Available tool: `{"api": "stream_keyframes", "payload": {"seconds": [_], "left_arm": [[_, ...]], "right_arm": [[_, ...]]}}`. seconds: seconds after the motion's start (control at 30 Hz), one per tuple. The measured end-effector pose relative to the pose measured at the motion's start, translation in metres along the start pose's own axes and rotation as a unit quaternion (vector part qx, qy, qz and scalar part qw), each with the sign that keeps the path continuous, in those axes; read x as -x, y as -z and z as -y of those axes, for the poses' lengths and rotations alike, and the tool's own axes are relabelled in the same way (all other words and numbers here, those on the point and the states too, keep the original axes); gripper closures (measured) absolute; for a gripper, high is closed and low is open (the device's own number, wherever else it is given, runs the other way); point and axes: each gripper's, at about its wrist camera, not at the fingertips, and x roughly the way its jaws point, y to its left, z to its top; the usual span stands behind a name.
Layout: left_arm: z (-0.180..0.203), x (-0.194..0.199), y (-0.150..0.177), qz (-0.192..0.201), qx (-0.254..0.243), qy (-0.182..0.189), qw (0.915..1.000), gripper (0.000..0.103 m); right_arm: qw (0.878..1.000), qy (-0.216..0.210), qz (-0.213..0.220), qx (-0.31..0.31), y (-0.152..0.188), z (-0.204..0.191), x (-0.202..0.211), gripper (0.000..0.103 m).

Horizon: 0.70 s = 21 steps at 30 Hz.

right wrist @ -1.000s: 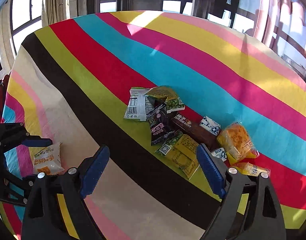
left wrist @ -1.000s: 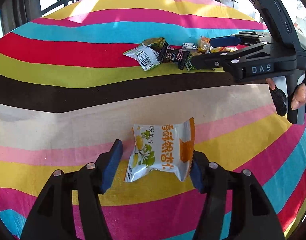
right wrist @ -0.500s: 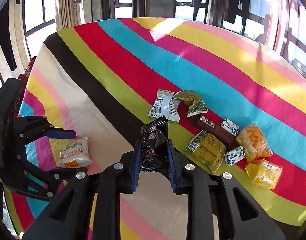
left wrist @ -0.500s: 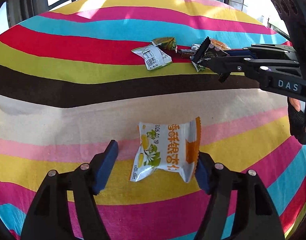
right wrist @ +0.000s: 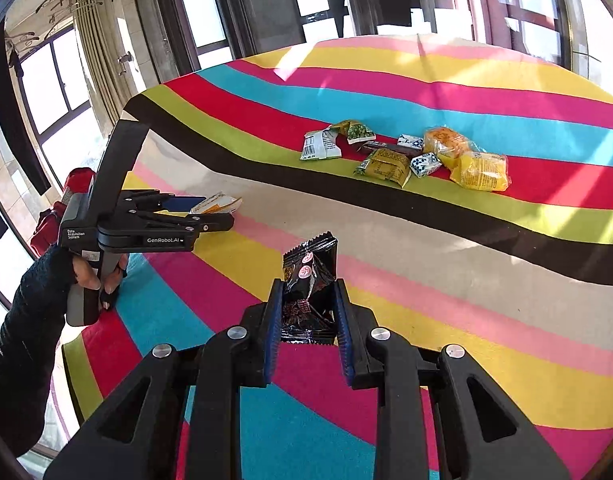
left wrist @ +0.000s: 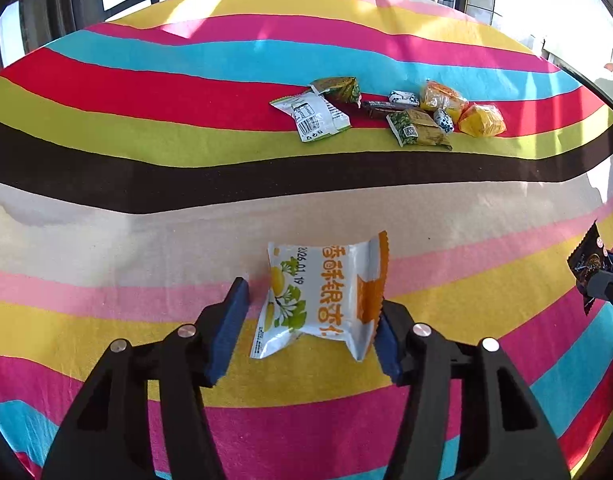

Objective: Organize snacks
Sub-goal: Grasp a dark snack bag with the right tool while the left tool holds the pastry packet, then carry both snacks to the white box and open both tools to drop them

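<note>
You're closing the left gripper around the white-and-orange snack packet right now: the packet is sitting between the jaws on the pink and yellow stripes of the counter, near you, with the right pad at its orange edge and the left pad not quite on it yet. Keep squeezing evenly so the puffy pack isn't squirting out forward; you're wanting the pads on the body, not just the crimped seam.

Over to the right, your right gripper is clamping narrow on the black snack packet, holding it upright above the near stripes, its serrated top edge sticking out beyond the pads. That grip is looking firm, so don't squeeze harder.

Far across the brown stripe, the pile of remaining snacks is waiting on the red and green stripes, well apart from both grippers. My read: you're building a sorted spot on the near side, so set the black packet down just beside the white one, not on top, and leave room for the rest.
</note>
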Motion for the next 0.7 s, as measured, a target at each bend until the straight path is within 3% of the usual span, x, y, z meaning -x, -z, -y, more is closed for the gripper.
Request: {"api": "stream_keyframes", "payload": {"seconds": [0.07,0.17,0.37,0.7], "left_arm": [[0.004,0.003,0.003,0.001,-0.002,0.000,1.0000,0.062],[0.011,0.015,0.013,0.009,0.014,0.028,0.9995,0.063],[0.040,0.051,0.043,0.042,0.020,0.026,0.9986,0.063],[0.073,0.072,0.078,0.018,-0.004,-0.067,0.9976,0.062]], "right_arm": [[1.000,0.002,0.001,-0.011,0.006,0.002,0.000,0.078],[1.000,-0.001,0.007,-0.022,0.010,0.003,0.005,0.078],[0.998,-0.016,0.014,-0.054,0.013,0.015,0.006,0.078],[0.997,-0.023,0.008,-0.073,0.013,0.020,0.002,0.078]]}}
